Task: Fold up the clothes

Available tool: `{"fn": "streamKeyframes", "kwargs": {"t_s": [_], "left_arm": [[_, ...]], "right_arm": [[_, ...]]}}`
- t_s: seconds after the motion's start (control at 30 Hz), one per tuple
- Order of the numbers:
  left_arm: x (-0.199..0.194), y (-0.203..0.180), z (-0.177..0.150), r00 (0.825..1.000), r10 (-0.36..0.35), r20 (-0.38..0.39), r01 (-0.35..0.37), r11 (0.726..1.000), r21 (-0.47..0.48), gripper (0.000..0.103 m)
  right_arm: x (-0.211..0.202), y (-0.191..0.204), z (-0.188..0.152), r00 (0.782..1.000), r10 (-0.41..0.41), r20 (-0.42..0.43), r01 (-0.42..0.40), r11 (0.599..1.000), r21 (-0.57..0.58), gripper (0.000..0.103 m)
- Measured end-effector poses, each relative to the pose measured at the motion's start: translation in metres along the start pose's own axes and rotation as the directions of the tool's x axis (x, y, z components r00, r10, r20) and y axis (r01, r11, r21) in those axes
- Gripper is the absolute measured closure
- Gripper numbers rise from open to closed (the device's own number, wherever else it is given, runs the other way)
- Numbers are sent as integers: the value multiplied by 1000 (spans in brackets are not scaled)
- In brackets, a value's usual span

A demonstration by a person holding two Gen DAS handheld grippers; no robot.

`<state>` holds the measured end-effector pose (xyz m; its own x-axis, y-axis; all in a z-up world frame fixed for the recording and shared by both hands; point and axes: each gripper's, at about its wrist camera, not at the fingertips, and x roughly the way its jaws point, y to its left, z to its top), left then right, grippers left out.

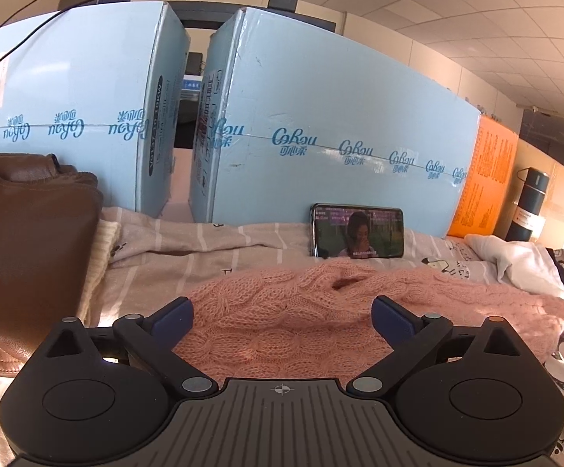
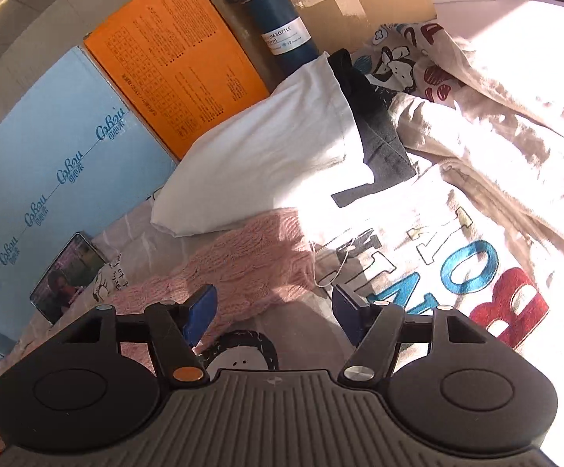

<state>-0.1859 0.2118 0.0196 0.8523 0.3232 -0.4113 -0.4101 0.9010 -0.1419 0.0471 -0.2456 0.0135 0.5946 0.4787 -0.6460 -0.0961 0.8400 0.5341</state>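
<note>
The pink cable-knit sweater (image 1: 301, 311) lies spread across the centre of the left wrist view, on a striped, cartoon-printed sheet (image 1: 212, 245). Its body runs from lower centre toward the right edge of the frame, rumpled rather than squared. In the right wrist view, one end of the same sweater (image 2: 243, 268) reaches from lower left toward the centre, stopping just beside a white garment with large printed letters (image 2: 457, 257).

The left hand-held gripper (image 1: 282, 317) has its jaws spread wide. Both blue pads flank the sweater body and nothing is between them. The right hand-held gripper (image 2: 276, 309) is likewise wide open and holds nothing; its left pad sits above the sweater's end and its right pad above the lettered garment.

Other items: a brown leather garment (image 1: 21, 257) at the left of the left wrist view, a white pillow-like bundle (image 2: 266, 167) at centre of the right wrist view, a phone (image 1: 358, 230) propped against light-blue cartons (image 1: 340, 109), and a dark blue bottle (image 2: 278, 27) at the upper centre.

Assessment: the step in hand appears to concern the pink sweater, which is not in a compact folded shape. Whether the hand-held grippers are closing in for a grasp or have just let go cannot be determined. Any grasp would need a pad under a single knit edge, clear of the sheet and the neighbouring garment.
</note>
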Motion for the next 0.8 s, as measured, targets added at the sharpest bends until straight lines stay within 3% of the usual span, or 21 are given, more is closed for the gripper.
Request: {"fn": "streamKeyframes", "kwargs": {"t_s": [0.1, 0.17, 0.27, 0.47, 0.53, 0.6, 0.67, 0.73, 0.8], "left_arm": [[16, 0, -3, 986, 160, -52, -159, 987, 23, 3], [22, 4, -6, 975, 204, -91, -204, 979, 10, 3], [15, 8, -6, 984, 160, -73, -162, 986, -31, 3], [14, 8, -8, 986, 145, -80, -148, 988, -35, 3], [14, 7, -8, 986, 145, -79, -148, 989, -32, 3], [14, 7, -9, 986, 143, -84, -146, 989, -31, 3], [16, 8, -9, 984, 149, -95, -153, 988, -30, 3], [16, 9, -10, 984, 150, -97, -154, 988, -33, 3], [14, 9, -10, 986, 143, -86, -147, 989, -37, 3]], "right_arm": [[8, -4, -6, 999, 34, -25, -32, 996, 81, 34], [11, -5, -7, 999, 54, -5, -53, 992, 117, 25], [15, -8, -7, 996, 83, 35, -88, 977, 196, 18], [33, -1, -6, 985, 87, 149, -122, 963, 242, 17], [40, 8, -6, 981, 58, 185, -98, 971, 216, 18], [42, 20, -11, 976, 26, 216, -60, 987, 152, 30], [40, 32, -20, 971, 16, 240, -32, 997, 64, 66], [33, 40, -27, 959, 44, 280, -43, 999, -11, 83], [24, 42, -29, 946, 46, 321, -33, 998, -45, 84]]}}
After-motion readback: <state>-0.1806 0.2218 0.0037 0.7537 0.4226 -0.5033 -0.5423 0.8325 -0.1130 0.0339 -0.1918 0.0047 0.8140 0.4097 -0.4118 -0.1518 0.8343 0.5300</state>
